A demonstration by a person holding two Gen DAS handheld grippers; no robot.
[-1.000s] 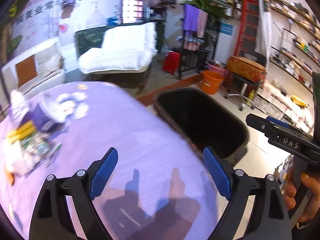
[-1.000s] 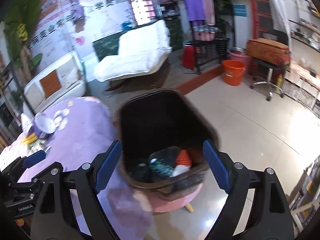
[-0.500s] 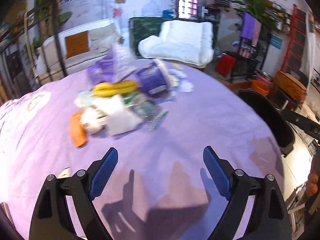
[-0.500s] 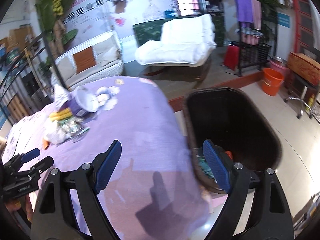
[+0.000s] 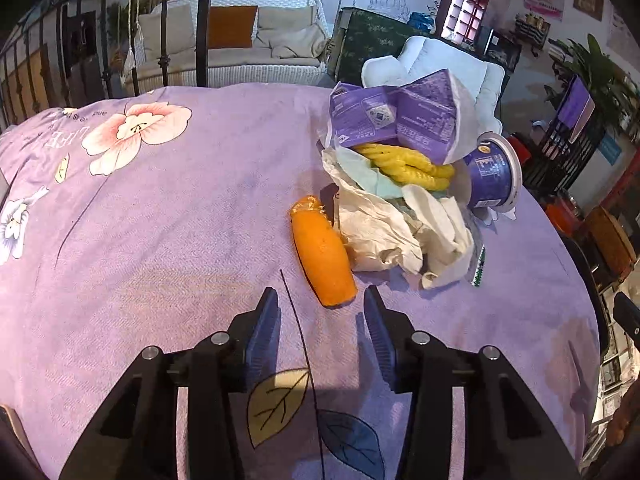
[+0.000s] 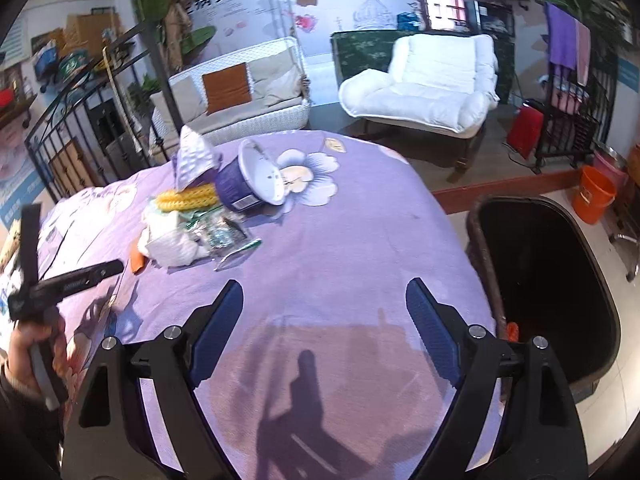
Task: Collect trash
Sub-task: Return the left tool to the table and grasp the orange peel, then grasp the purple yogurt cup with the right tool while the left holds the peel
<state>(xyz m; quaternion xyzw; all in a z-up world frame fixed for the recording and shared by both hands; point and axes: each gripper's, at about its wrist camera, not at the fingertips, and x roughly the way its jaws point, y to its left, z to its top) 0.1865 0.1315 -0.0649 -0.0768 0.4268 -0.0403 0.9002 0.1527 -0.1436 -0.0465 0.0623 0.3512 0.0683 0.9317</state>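
Trash pile [image 5: 404, 184] is lying far right on the purple flowered tablecloth [image 5: 168, 216]; the left gripper [image 5: 320, 320], earlier over the bin, is closing on nothing just short of the orange peel piece [image 5: 322, 256]. Right view: right gripper [image 6: 324, 320] is hanging wide apart, empty; black bin [image 6: 548, 280] is waiting right.

A purple flowered cloth [image 5: 200, 220] covers the desk. On it lie an orange peel [image 5: 323, 258], crumpled tissue [image 5: 384, 232], a tipped purple cup [image 5: 490, 174] and a purple carton [image 5: 400, 116], heaped together.
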